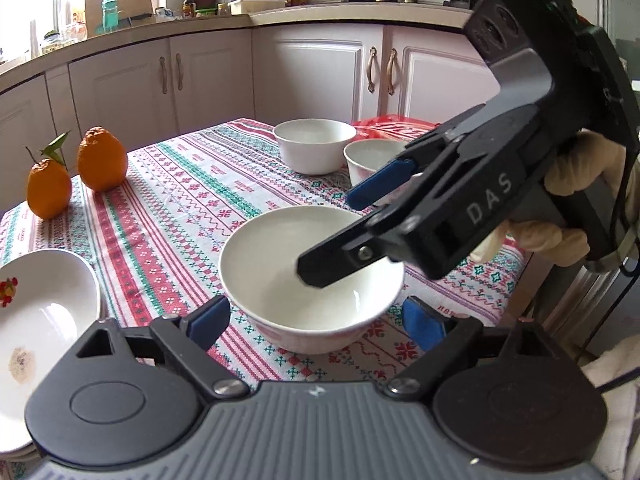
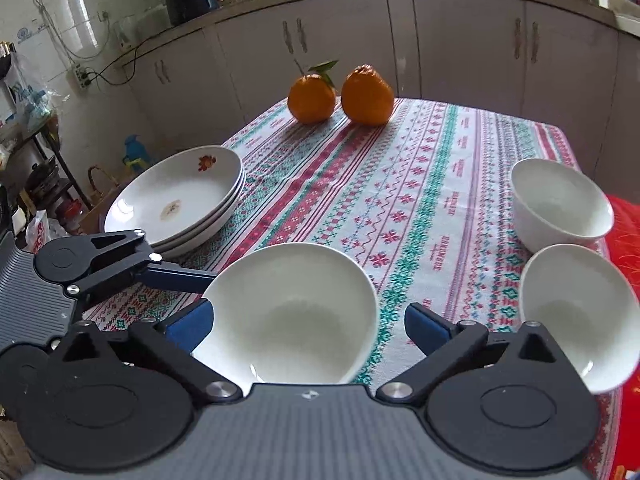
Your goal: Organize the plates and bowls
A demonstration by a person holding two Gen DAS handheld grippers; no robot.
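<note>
Here both claws, left (image 1: 316,316) and right (image 2: 310,326), gape around a glossy round white bowl (image 2: 290,312).

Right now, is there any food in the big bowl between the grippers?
No, the near bowl is plain white inside and holds nothing, as the right wrist view shows.

Soft daylight pours from the blown-out far-left window (image 1: 28,8), shadows stay faint, fisheye bends the cabinets (image 2: 460,44), and near edges blur.

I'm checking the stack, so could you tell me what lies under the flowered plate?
Under the flowered plate, at least two more plate rims show, stacked on the tablecloth. Their insides are covered.
</note>
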